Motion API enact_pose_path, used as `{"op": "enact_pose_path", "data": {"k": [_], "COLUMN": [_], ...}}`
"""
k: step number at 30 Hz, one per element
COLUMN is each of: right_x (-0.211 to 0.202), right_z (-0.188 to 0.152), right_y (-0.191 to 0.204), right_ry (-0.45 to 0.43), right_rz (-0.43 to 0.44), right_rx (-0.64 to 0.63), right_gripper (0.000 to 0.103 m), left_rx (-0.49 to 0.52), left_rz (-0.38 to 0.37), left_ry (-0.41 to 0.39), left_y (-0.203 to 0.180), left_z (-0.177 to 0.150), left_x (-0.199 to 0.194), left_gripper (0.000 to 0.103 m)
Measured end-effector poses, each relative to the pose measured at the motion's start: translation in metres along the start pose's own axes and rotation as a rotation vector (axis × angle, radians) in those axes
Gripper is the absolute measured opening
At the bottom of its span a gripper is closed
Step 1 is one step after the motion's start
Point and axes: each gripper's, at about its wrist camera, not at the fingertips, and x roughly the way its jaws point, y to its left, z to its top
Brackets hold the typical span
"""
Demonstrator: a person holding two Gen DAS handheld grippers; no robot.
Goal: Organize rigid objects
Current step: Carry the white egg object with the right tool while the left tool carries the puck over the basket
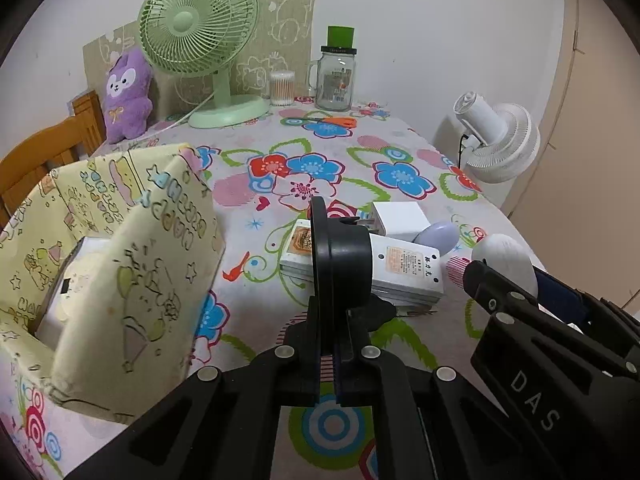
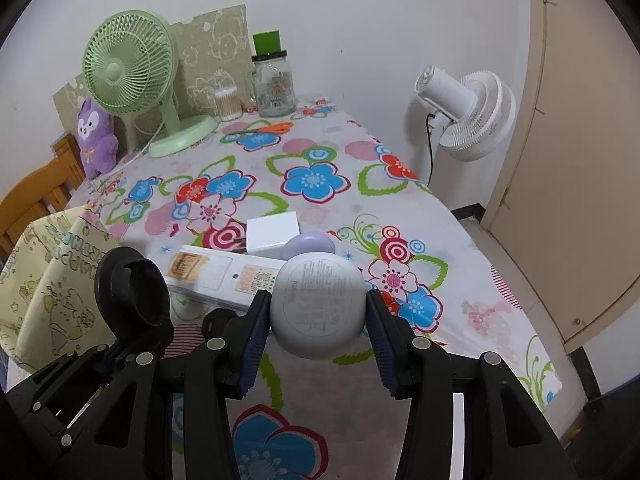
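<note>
A: Jaws first. The left gripper has its jaws pressed together on the thin rim of a black round holder, which stands on edge above them. The right gripper pinches a white rounded case between its blue pads, label side facing the camera.

B: Both clear of the tabletop?

A: They look lifted, yes. Just beyond them lie a white power strip, a white plug adapter and a pale lilac oval piece, bunched together and touching.

B: And the destination?

A: Likely the yellow fabric bin to the left, beside the holder. Something white already sits inside; I cannot tell what.

B: So, progress?

A: Partway, I judge. Two items are in hand, not yet stowed, and three wait on the cloth.
</note>
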Motion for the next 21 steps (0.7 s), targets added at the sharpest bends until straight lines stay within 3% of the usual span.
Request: {"op": "enact_pose_path", "data": {"k": [21], "right_x": [-0.048], "right_z": [0.012], "right_y": [0.009], "right_ry": [-0.053], "right_rz": [-0.004], "right_rx": [0.007], "right_gripper": [0.050], "left_rx": [0.037], "left_rz": [-0.027], "left_ry": [-0.051], "left_y": [0.000], "left_z": [0.012], "left_x": [-0.046], "left_gripper": [0.001]}}
